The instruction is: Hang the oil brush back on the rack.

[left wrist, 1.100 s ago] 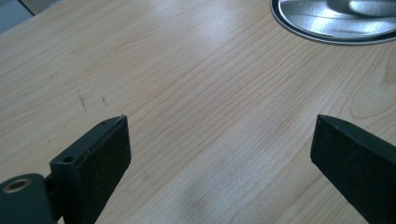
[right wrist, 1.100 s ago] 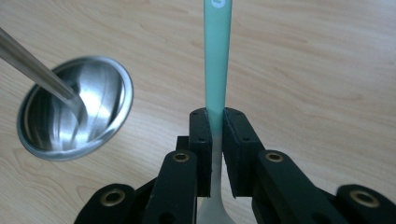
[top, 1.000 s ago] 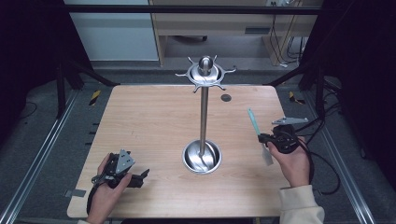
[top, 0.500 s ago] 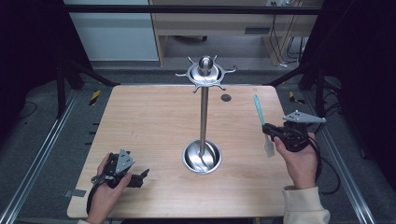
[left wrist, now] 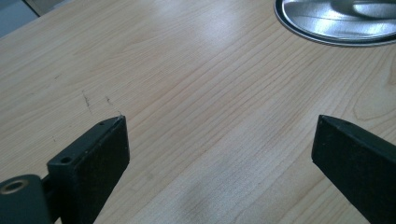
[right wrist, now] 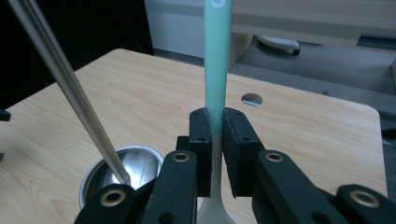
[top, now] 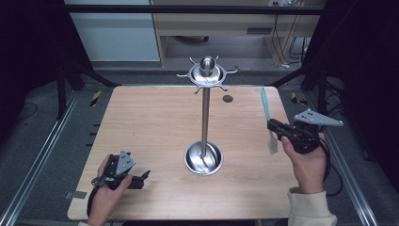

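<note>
The right gripper (right wrist: 214, 140) is clenched on a spatula (right wrist: 217, 60) beside the stand (top: 205, 113). The left gripper (left wrist: 219, 140) rests released on the counter (top: 150, 122).

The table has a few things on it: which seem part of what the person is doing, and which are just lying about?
Likely in the job:
- green-handled spatula, clamped in the right gripper
- metal hook stand, probably where it will hang
- left gripper, open, resting low over the table

Lying about:
- yellow-and-black tool on the floor
- cables behind the table

Spatula (right wrist: 217, 70) handle tip cut off
</note>
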